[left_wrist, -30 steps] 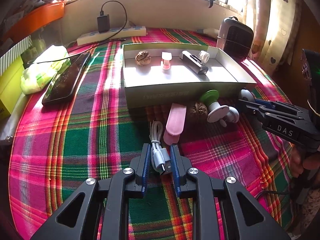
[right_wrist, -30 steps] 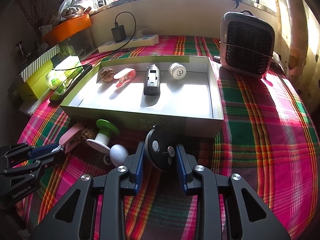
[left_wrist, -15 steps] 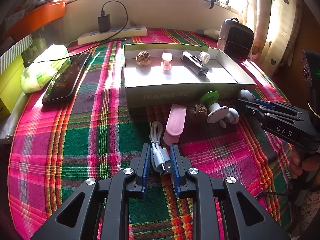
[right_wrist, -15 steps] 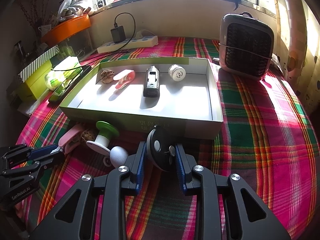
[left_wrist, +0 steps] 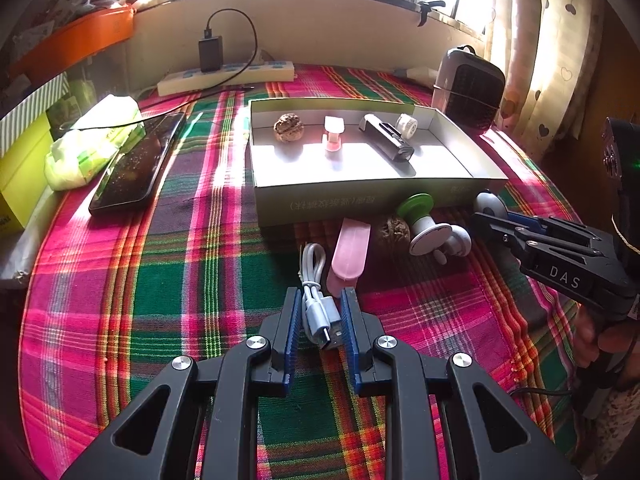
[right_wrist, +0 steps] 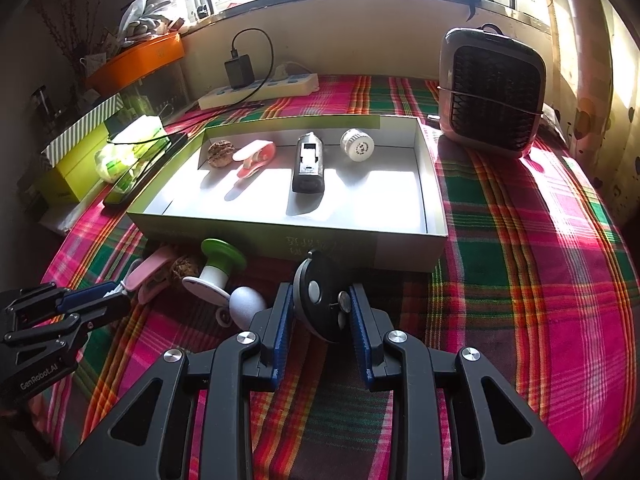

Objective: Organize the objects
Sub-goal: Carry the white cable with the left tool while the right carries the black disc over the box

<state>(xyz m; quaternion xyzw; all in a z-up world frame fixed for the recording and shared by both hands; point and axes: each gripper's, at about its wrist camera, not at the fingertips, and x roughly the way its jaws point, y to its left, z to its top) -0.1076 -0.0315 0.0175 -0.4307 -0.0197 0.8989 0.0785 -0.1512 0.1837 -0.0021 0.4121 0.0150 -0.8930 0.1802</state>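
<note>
My left gripper (left_wrist: 320, 312) is shut on a coiled white USB cable (left_wrist: 316, 304) on the plaid cloth. My right gripper (right_wrist: 320, 312) is shut on a black round device (right_wrist: 320, 304) just in front of the shallow box (right_wrist: 280, 236). In the box lie a walnut (right_wrist: 219, 153), a pink clip (right_wrist: 256, 156), a black rectangular device (right_wrist: 308, 162) and a white round cap (right_wrist: 357, 145). In front of the box lie a pink case (left_wrist: 350, 252), a second walnut (left_wrist: 394, 232), a green-and-white spool (left_wrist: 420, 220) and a small white gadget (right_wrist: 246, 306).
A small heater (right_wrist: 490, 94) stands right of the box. A power strip (left_wrist: 226, 76) with a charger lies at the back. A phone (left_wrist: 132, 164), a tissue pack (left_wrist: 94, 140) and yellow-green boxes (right_wrist: 76, 160) sit to the left. A person's hand (left_wrist: 600, 336) holds the right gripper.
</note>
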